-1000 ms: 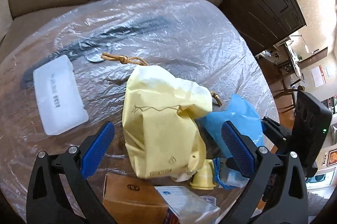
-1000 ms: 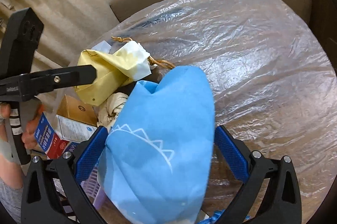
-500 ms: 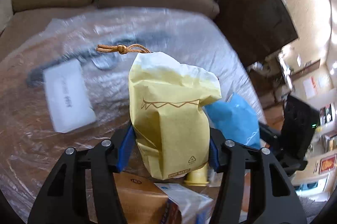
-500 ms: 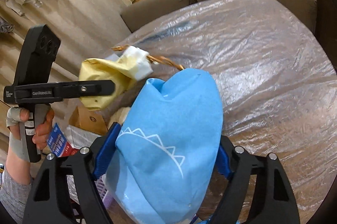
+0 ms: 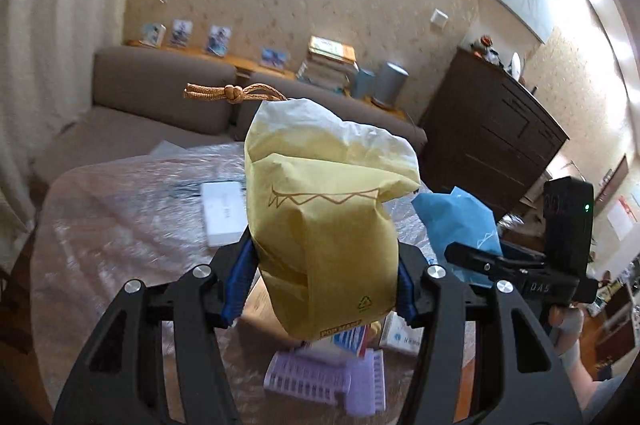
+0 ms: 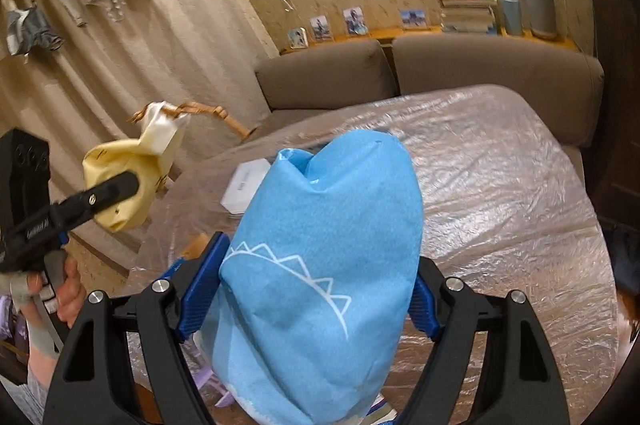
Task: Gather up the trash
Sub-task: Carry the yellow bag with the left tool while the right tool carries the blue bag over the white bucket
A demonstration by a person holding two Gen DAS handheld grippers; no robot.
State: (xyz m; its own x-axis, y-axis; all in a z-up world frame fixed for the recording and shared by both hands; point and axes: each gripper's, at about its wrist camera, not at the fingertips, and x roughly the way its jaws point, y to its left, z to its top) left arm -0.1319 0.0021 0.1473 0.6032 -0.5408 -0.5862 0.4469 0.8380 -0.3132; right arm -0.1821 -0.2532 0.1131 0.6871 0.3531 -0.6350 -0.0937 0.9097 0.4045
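The left gripper (image 5: 324, 285) is clamped on a yellow bag (image 5: 324, 225) at frame centre, lifted above the table (image 5: 120, 225). The right gripper (image 6: 316, 289) squeezes a blue bag (image 6: 320, 285), centre frame.

My left gripper (image 5: 322, 281) holds one paper bag (image 5: 324, 225) between its fingers, above the table (image 5: 120, 225). My right gripper (image 6: 316, 289) holds a second bag (image 6: 324, 265) to the right of it. Behind the first bag a box (image 5: 222, 213) lies on the table. Below it lie a basket (image 5: 320, 377) and a carton (image 5: 400, 335). A sofa (image 6: 440, 65) stands behind the table, and a cabinet (image 5: 492, 141) stands to the sofa's right.
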